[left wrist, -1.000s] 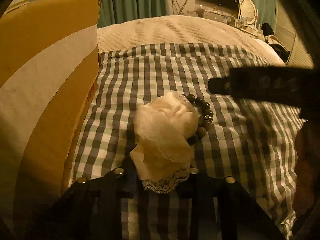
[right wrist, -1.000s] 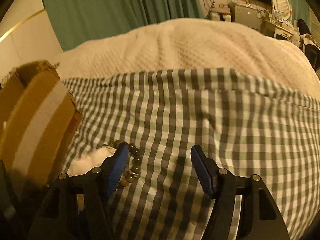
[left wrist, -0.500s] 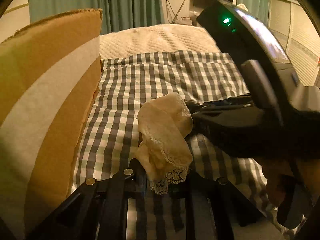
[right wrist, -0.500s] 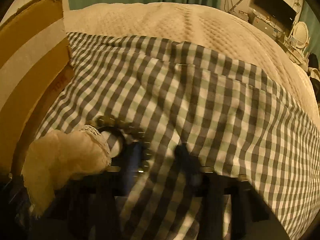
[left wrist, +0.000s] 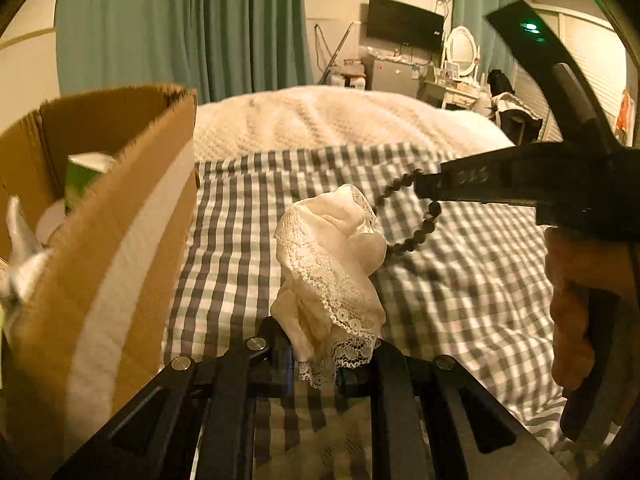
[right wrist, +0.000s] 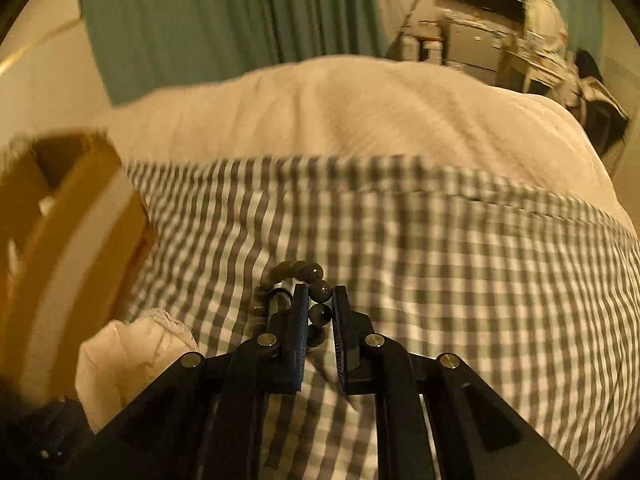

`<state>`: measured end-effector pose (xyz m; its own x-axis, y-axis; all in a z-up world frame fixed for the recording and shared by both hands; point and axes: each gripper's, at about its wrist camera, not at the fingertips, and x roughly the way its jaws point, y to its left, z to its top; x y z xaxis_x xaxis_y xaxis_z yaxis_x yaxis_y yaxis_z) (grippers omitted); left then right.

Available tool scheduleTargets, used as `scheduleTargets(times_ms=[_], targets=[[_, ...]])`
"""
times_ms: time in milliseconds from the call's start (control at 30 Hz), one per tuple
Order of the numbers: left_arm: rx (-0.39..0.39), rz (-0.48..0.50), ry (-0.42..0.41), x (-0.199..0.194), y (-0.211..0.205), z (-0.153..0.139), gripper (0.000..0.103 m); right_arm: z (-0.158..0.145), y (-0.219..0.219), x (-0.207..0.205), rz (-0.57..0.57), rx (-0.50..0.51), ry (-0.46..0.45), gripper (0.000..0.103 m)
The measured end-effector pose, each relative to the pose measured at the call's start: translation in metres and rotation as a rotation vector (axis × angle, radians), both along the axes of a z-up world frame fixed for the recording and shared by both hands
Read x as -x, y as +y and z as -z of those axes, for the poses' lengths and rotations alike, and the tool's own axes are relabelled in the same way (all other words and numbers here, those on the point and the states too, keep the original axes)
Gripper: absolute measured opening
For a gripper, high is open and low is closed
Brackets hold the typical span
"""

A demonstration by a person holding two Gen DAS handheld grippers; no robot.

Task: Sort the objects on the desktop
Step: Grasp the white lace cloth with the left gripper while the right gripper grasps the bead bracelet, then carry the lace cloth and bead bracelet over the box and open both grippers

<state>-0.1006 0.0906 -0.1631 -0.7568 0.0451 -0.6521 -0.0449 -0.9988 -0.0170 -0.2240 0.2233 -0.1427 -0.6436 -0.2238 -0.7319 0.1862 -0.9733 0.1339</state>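
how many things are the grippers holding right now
2: a lace cloth pinched in the left gripper, and a bead bracelet clamped in the right gripper, lifted above the checked sheet.

A tall cardboard box (left wrist: 132, 240) walls off the left; to its right, the checked cloth (right wrist: 460, 264) lies open toward the far bed (right wrist: 340, 112).

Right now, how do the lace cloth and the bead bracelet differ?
The lace cloth is pale, soft, crumpled; the bead bracelet is a loop of dark round beads. The cloth is the bulkier one. The left tongs pinch the cloth's hem; the right tongs clamp the bracelet's beads. Shared: both are held above the checked cloth, beside the cardboard box.
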Motion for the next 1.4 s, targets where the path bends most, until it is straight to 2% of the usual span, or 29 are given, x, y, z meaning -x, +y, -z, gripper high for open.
scheduleTargets(times_ms=[267, 600, 900, 1233, 1400], targets=[[-0.012, 0.009, 0.07, -0.017, 0.003, -0.04, 0.014, -0.05, 0.027, -0.031, 0.094, 0.127, 0.135, 0.011], [-0.026, 0.023, 0.167, -0.057, -0.009, -0.096, 0.014, -0.11, 0.039, -0.08, 0.09, 0.191, 0.292, 0.011], [0.014, 0.028, 0.312, -0.093, -0.023, -0.157, 0.014, -0.163, 0.048, -0.131, 0.066, 0.26, 0.438, 0.011], [0.069, 0.051, 0.417, -0.122, -0.049, -0.197, 0.014, -0.207, 0.029, -0.174, 0.013, 0.3, 0.561, 0.011], [0.085, 0.052, 0.441, -0.123, -0.062, -0.206, 0.014, -0.221, 0.014, -0.188, -0.024, 0.315, 0.597, 0.011]])
